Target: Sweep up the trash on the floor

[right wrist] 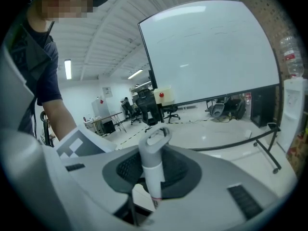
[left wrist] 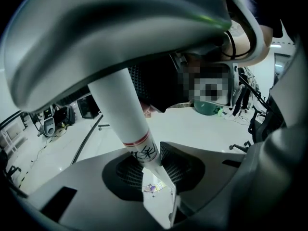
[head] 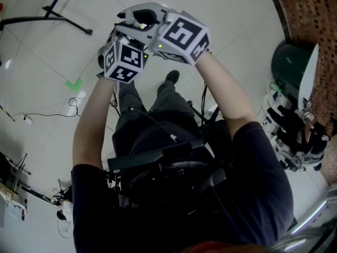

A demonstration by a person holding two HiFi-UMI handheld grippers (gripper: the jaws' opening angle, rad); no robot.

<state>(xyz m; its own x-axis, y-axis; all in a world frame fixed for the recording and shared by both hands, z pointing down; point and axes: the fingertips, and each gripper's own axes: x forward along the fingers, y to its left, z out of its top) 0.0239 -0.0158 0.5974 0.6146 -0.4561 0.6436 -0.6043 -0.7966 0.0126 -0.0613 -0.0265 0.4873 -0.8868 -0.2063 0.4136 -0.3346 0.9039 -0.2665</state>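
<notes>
In the head view both grippers are held close together in front of me, the left marker cube [head: 124, 60] beside the right marker cube [head: 184, 35]. My left gripper [left wrist: 149, 166] is shut on a white handle [left wrist: 126, 110] with a red band. That handle runs down to a white flat piece [left wrist: 161, 203] with small bits of trash [left wrist: 154, 187] by it. My right gripper [right wrist: 152, 178] is shut on a white handle [right wrist: 153, 170] whose grey top ends in a hanging loop [right wrist: 158, 137]. The lower end of that handle is hidden.
Black stand legs [head: 58, 15] cross the white tile floor at the top left, near a green tape mark [head: 73, 84] and a thin cable [head: 47, 114]. A green tub [head: 288, 62] and a brick wall [head: 310, 15] stand at the right. A whiteboard [right wrist: 211, 52] on a black base [right wrist: 240, 141] stands ahead.
</notes>
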